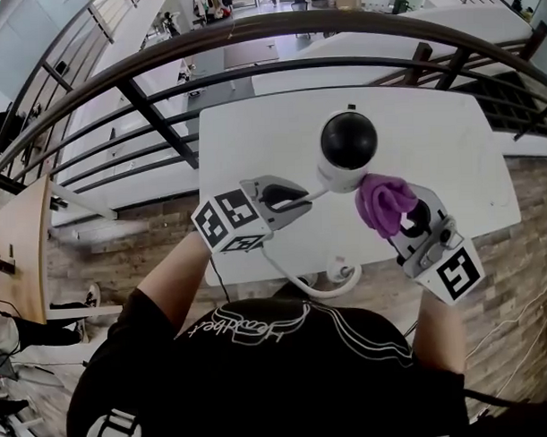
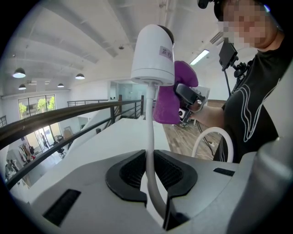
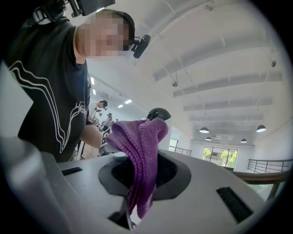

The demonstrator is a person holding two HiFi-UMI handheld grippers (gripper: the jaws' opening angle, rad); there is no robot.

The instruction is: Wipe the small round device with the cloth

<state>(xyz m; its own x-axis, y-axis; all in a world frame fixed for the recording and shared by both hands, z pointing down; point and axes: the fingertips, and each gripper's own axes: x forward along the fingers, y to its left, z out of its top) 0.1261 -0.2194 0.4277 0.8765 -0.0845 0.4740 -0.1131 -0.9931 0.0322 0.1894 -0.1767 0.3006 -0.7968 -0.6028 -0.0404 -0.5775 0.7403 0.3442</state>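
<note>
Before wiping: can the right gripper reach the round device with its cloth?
Probably yes: the right gripper holds the cloth against the device, nothing between them; the left gripper grips only the cable.
</note>
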